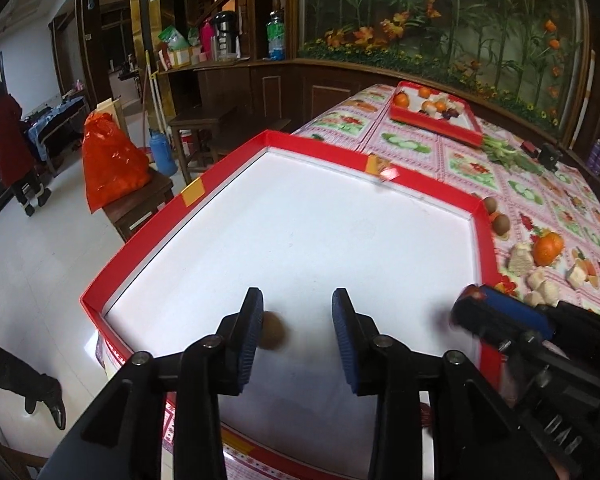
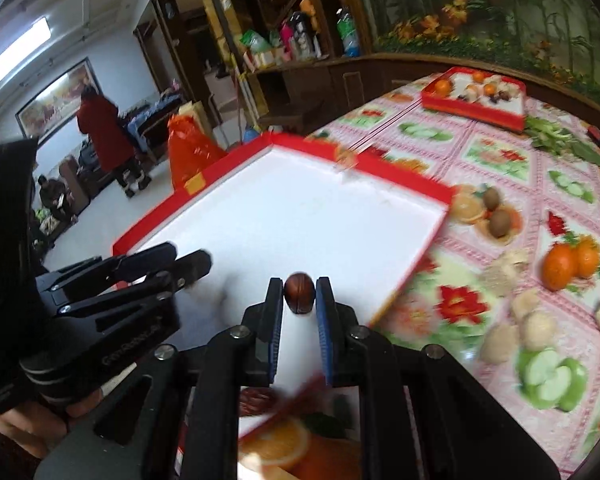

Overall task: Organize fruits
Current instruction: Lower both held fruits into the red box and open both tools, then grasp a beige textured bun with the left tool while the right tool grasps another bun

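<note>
A small brown kiwi (image 1: 271, 330) lies on the white floor of the red-rimmed tray (image 1: 228, 174), low in the left wrist frame, blurred, touching one blue pad. A dark reddish-brown nut-like fruit (image 2: 298, 293) sits pinched at centre of the right wrist frame. Two more kiwis (image 2: 496, 212) lie just right of the tray on the desk (image 2: 496, 152); oranges (image 2: 570, 262) and pale lumps (image 2: 528, 324) lie at lower right. At upper right, a second tray (image 2: 474, 110) holds mixed fruit.
</note>
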Demonstrator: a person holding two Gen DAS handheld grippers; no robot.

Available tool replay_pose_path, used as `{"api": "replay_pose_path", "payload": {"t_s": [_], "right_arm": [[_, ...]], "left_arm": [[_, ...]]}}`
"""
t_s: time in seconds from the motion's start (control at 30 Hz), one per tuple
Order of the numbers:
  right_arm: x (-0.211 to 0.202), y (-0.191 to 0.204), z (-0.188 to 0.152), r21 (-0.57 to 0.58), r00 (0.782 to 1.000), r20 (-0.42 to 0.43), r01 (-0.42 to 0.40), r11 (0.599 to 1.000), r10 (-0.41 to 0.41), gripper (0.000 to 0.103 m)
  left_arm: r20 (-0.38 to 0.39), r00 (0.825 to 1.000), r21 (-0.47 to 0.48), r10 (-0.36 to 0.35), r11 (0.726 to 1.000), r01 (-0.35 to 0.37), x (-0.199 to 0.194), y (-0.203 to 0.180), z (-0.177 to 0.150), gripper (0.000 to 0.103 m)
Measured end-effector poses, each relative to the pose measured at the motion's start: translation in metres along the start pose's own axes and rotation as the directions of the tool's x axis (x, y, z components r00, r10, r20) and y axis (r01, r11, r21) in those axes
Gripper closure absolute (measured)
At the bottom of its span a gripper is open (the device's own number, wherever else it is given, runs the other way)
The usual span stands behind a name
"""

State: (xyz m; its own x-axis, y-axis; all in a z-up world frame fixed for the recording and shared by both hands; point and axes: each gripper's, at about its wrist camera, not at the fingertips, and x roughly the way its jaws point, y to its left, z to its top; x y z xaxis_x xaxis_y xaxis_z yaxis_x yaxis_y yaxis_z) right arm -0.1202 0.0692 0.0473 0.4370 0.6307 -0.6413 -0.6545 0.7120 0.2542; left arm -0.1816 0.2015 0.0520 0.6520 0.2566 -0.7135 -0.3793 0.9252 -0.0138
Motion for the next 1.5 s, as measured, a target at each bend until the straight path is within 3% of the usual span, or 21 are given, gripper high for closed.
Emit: {"api": "replay_pose_path", "payload": {"t_s": [0.1,0.27,0.5,0.7,0.8,1.03,1.07,1.1,1.17,1.3,1.33,1.37,1.5], "right_arm": [[-0.021,-0.024,0.003,0.030,0.999,0.047,0.015,0.999,-0.016,0.084],[-0.056,-0.087,-0.004,0.109,0.989,0.089,0.105,0.989,-0.114,0.083],[-0.088,-0.158,-0.021,0.260,0.981,0.092,0.140,0.956,-0.169,0.083],[-0.083,-0.172,-0.028,0.277,0.989,0.018,0.133,0.952,-0.144,0.083],[-0.076,-0.163,-0.028,0.230,0.993,-0.008,0.113,0.967,-0.114,0.083],[-0.043,-0.141,-0.023,0.136,0.990,-0.106,0.105,0.985,-0.091,0.083],[-0.040,-0.139,-0.021,0.131,0.990,-0.108,0.110,0.985,-0.096,0.078],[-0.036,-0.137,-0.020,0.123,0.989,-0.111,0.116,0.986,-0.102,0.061],[-0.029,-0.132,-0.016,0.106,0.985,-0.114,0.142,0.984,-0.129,0.040],[-0.026,-0.123,-0.014,0.059,0.981,-0.074,0.185,0.981,-0.181,0.042],[-0.024,-0.124,-0.014,0.055,0.979,-0.085,0.192,0.980,-0.187,0.047],[-0.019,-0.126,-0.015,0.058,0.976,-0.107,0.198,0.979,-0.191,0.063],[-0.013,-0.132,-0.019,0.038,0.962,-0.149,0.236,0.971,-0.228,0.073]], "left_arm": [[0.010,0.999,0.026,-0.044,0.999,0.044,-0.007,-0.010,0.002,0.063],[0.033,0.992,0.100,-0.119,0.988,0.116,-0.025,-0.039,0.003,0.063],[0.004,0.970,0.209,-0.244,0.948,0.238,-0.038,-0.087,-0.002,0.062],[-0.074,0.948,0.274,-0.309,0.908,0.317,-0.029,-0.126,-0.010,0.061],[-0.109,0.942,0.297,-0.319,0.894,0.337,-0.022,-0.142,-0.016,0.061],[-0.161,0.932,0.296,-0.326,0.885,0.360,-0.011,-0.150,-0.024,0.061],[-0.162,0.931,0.296,-0.326,0.884,0.361,-0.010,-0.151,-0.024,0.061],[-0.163,0.932,0.296,-0.325,0.884,0.360,-0.009,-0.151,-0.023,0.061],[-0.166,0.932,0.295,-0.323,0.885,0.360,-0.008,-0.150,-0.022,0.061],[-0.172,0.933,0.295,-0.317,0.887,0.356,-0.005,-0.150,-0.021,0.060],[-0.175,0.933,0.297,-0.315,0.886,0.355,-0.004,-0.151,-0.020,0.060],[-0.176,0.933,0.300,-0.313,0.886,0.354,-0.003,-0.152,-0.021,0.060],[-0.182,0.934,0.297,-0.308,0.888,0.351,0.000,-0.153,-0.020,0.060]]}}
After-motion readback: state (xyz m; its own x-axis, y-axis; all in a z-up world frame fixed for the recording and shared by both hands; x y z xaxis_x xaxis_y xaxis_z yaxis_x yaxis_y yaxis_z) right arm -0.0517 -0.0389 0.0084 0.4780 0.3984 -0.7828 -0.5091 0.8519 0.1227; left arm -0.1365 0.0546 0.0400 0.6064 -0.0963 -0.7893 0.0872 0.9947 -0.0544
